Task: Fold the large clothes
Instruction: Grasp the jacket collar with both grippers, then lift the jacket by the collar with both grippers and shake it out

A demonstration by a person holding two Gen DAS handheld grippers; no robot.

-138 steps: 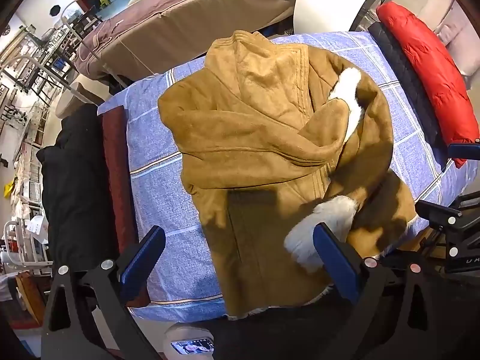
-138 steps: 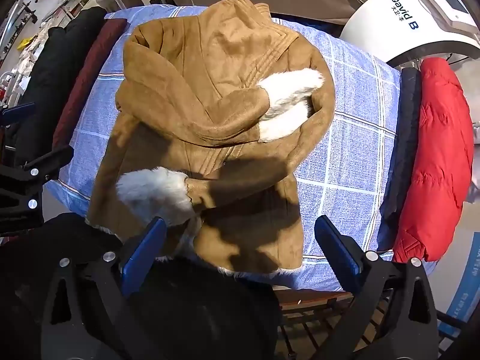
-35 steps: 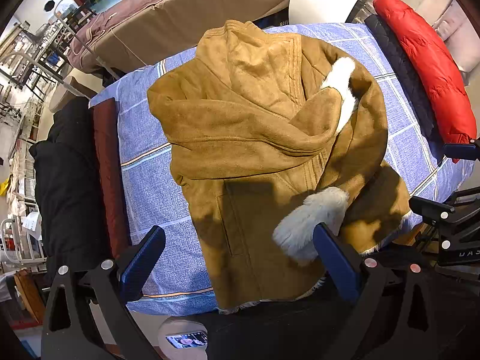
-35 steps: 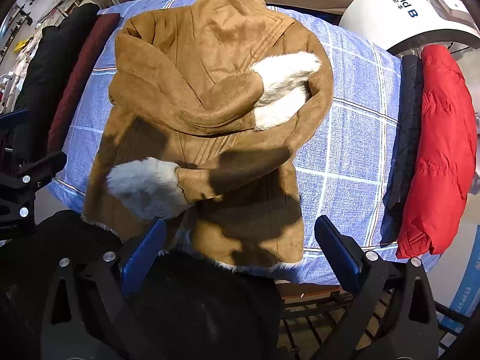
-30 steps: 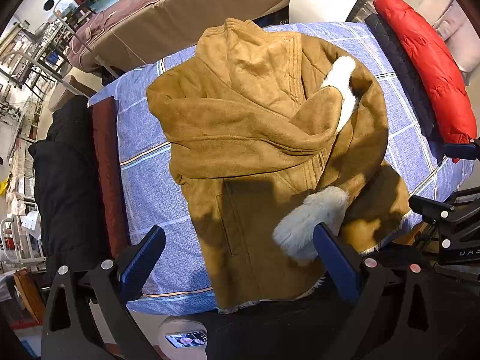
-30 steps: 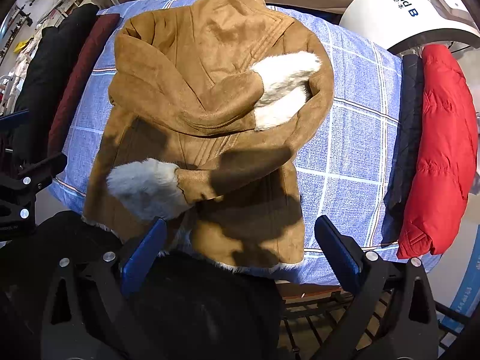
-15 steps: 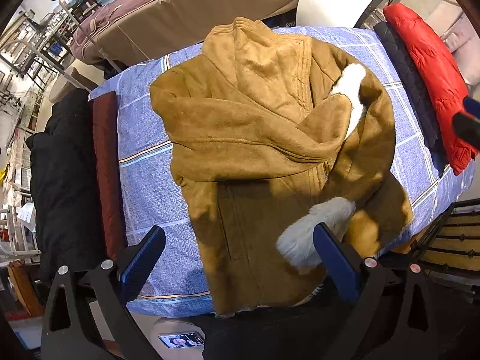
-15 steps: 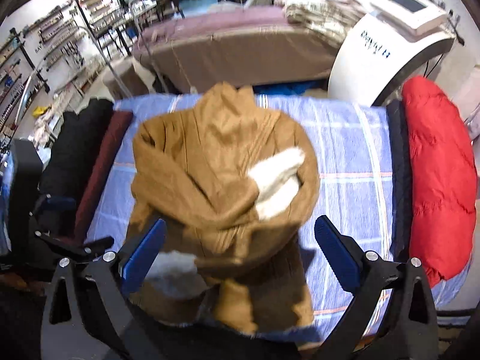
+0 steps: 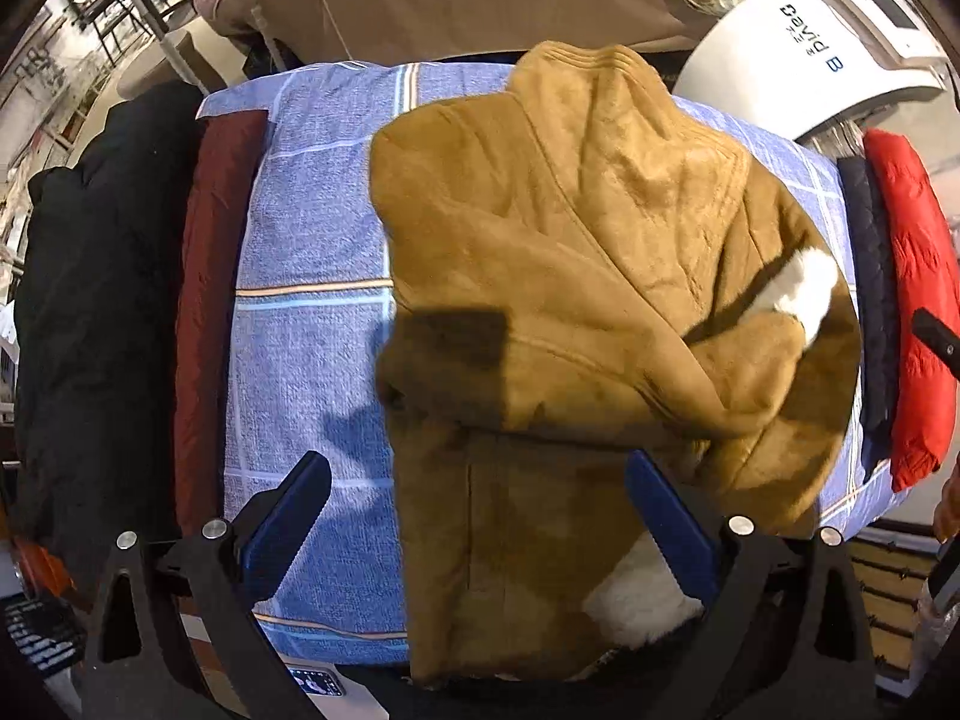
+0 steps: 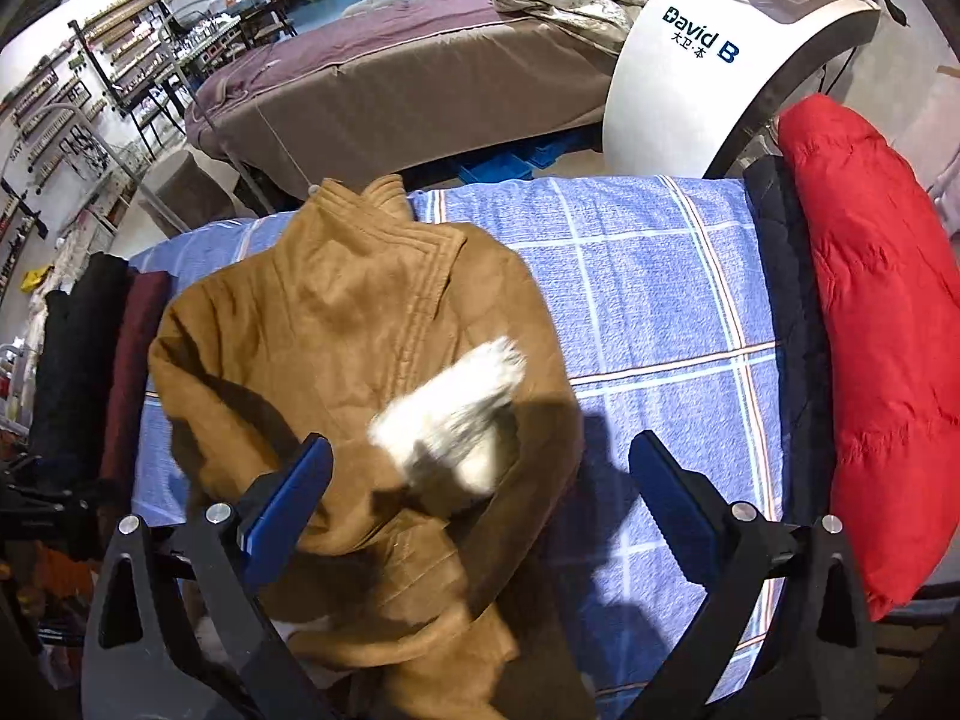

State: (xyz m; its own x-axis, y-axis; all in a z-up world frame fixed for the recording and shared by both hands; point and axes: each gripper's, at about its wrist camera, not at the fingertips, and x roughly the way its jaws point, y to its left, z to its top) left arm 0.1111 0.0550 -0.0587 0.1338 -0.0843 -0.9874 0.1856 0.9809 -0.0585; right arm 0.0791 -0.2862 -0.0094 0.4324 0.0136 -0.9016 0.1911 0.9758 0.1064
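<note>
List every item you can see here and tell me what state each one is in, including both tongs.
Tan coat: lying flat on the bed, sleeves folded across its front, hem hanging over the near edge.
Blue checked sheet: spread over the bed.
Red jacket: folded, at the bed's right edge.
Dark red garment: folded, at the left edge.
Left tongs: open, empty.
Right tongs: open, empty.

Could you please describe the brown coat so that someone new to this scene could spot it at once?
Find the table under the blue checked sheet. The tan suede coat lies across its middle, sleeves folded over the front. Unlike the plain red puffer jacket on one edge and the black garment on the other, it has white fur cuffs.
</note>
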